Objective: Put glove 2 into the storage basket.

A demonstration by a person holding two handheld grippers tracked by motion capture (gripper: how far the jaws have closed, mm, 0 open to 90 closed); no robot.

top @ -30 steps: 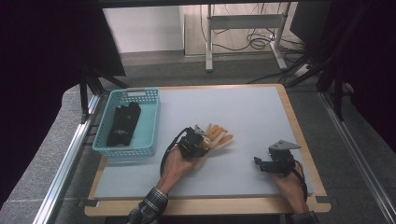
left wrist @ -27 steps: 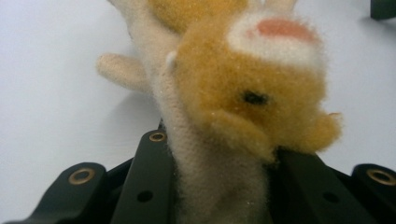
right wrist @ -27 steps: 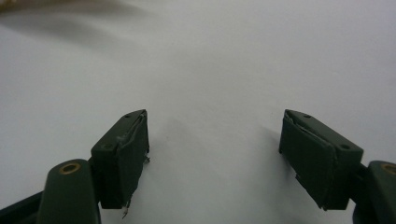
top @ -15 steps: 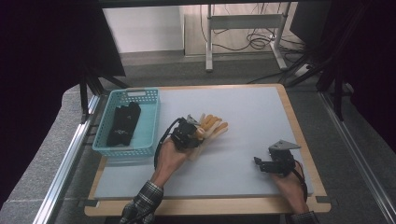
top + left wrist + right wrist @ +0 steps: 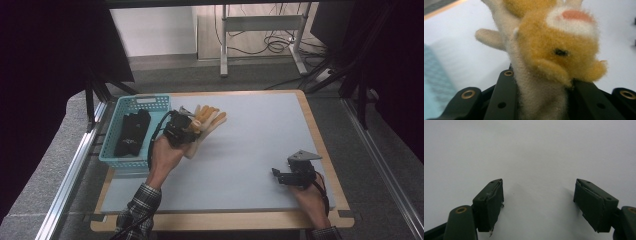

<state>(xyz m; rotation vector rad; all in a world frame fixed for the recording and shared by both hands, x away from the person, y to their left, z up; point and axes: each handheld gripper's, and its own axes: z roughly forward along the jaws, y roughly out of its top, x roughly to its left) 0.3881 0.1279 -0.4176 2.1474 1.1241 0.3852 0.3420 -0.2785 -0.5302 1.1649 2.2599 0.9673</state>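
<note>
On the grey tabletop (image 5: 260, 145), carry the fuzzy glove (image 5: 206, 121) pinched in the left gripper (image 5: 186, 131) high over the teal basket's (image 5: 116, 159) rim near the left edge before letting go, while the right gripper (image 5: 278, 176) rests wide apart and unladen.

A pale grey table (image 5: 260, 150) with a wooden rim stands on dark grey speckled floor, with black curtains at nine and three o'clock and a white wall and metal-legged desk (image 5: 260, 22) over tangled cables at twelve.

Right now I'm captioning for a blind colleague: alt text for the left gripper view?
The left gripper has its black jaws shut on a fuzzy cream-and-orange glove, above a pale table.
</note>
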